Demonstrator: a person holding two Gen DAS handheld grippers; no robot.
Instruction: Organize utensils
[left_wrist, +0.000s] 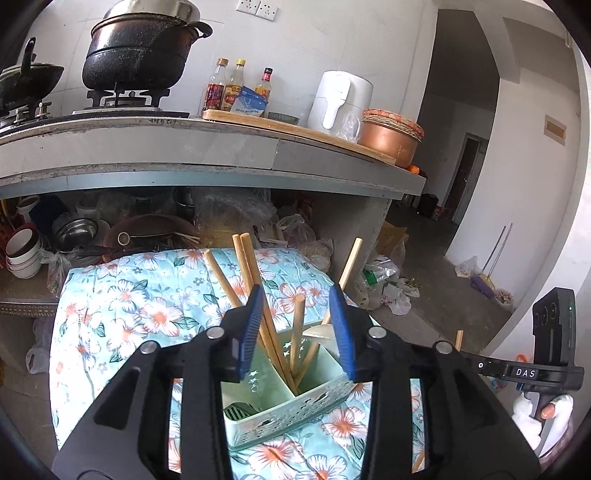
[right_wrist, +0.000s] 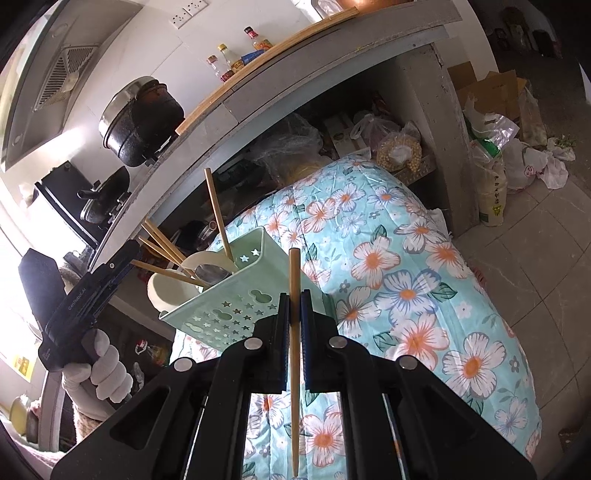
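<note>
A pale green perforated utensil holder (left_wrist: 314, 402) stands on a floral cloth (left_wrist: 147, 302). Several wooden chopsticks (left_wrist: 251, 266) lean in its compartments. My left gripper (left_wrist: 297, 326) is open just above the holder, its blue pads on either side of the standing chopsticks and pressing on none. In the right wrist view, my right gripper (right_wrist: 294, 306) is shut on a single wooden chopstick (right_wrist: 294, 266), held upright just in front of the holder (right_wrist: 229, 310). A white spoon (right_wrist: 173, 284) and a metal spoon (right_wrist: 212, 273) also sit in the holder. The left gripper (right_wrist: 133, 253) reaches in from the left.
A grey counter (left_wrist: 221, 151) with a black pot (left_wrist: 136, 55), sauce bottles (left_wrist: 229, 88) and a white appliance (left_wrist: 340, 99) overhangs the far side. Bowls and bags crowd the shelf (left_wrist: 29, 251) beneath. Bags and boxes (right_wrist: 491, 122) litter the tiled floor at right. A gloved hand (right_wrist: 107, 369) holds the left tool.
</note>
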